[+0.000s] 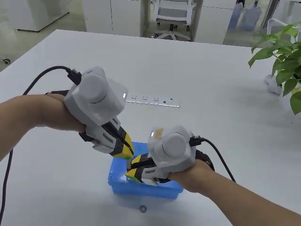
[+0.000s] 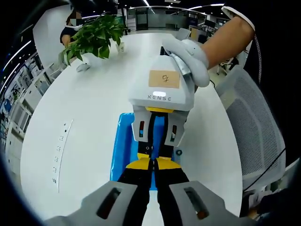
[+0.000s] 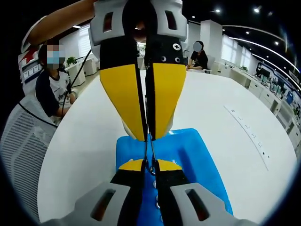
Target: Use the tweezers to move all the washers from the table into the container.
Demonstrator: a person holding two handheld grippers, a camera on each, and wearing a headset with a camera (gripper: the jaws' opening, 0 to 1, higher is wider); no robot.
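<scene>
**benchguy:** ok, where's everything at?

**tweezerfan:** Both grippers are nose to nose right above the blue container [image 1: 146,189], which sits on the white surface [image 1: 197,70]. The left gripper [image 1: 126,149] angles down from the left and the right gripper [image 1: 133,172] comes in from the near side. Their yellow tips are almost touching.

**benchguy:** and the jaws?

**tweezerfan:** The left jaws are clenched on the tweezers [image 3: 149,150]. In the right gripper view you can see the thin metal arms poking out from between them. They run straight down into the right jaws, which are pinched in on the lower end too.

**benchguy:** washers?

**tweezerfan:** A couple of washers [image 3: 155,184] lie on the container floor, just under the right jaws. One washer [image 1: 143,208] is out on the surface, just beside the container's near wall. Can't tell if the tweezer tips are carrying anything, it's way too small to make out.

**benchguy:** anything else around?

**tweezerfan:** A power strip [image 1: 153,101] lies flat farther back, and there's a potted plant [image 1: 282,52] at the far right. Both are well apart from the container.
</scene>
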